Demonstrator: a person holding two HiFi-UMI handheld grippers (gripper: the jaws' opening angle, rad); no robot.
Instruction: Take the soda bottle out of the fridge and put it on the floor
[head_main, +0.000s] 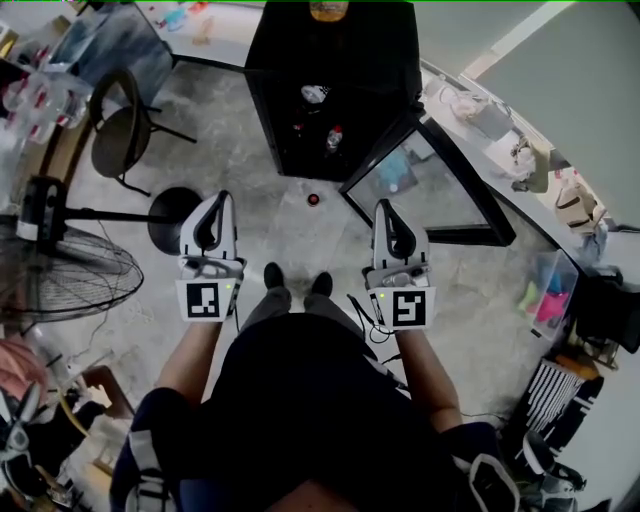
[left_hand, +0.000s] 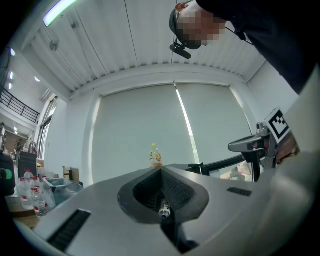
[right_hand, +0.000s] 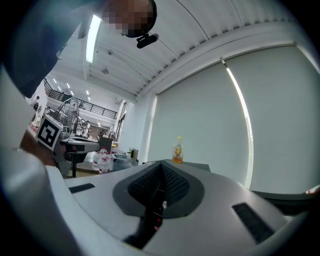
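Note:
The black fridge stands ahead with its glass door swung open to the right. A couple of bottles show on its shelves. A small dark thing with a red top, maybe a bottle seen from above, stands on the floor just before the fridge. My left gripper and right gripper are held level at waist height, well short of the fridge. Both are shut with nothing in them; the jaws meet in the left gripper view and the right gripper view. A yellow-capped bottle stands on top of the fridge.
A floor fan, a black chair and a round stand base are at the left. Water bottles sit at the far left. A long bench with bags runs along the right. A cable lies by my feet.

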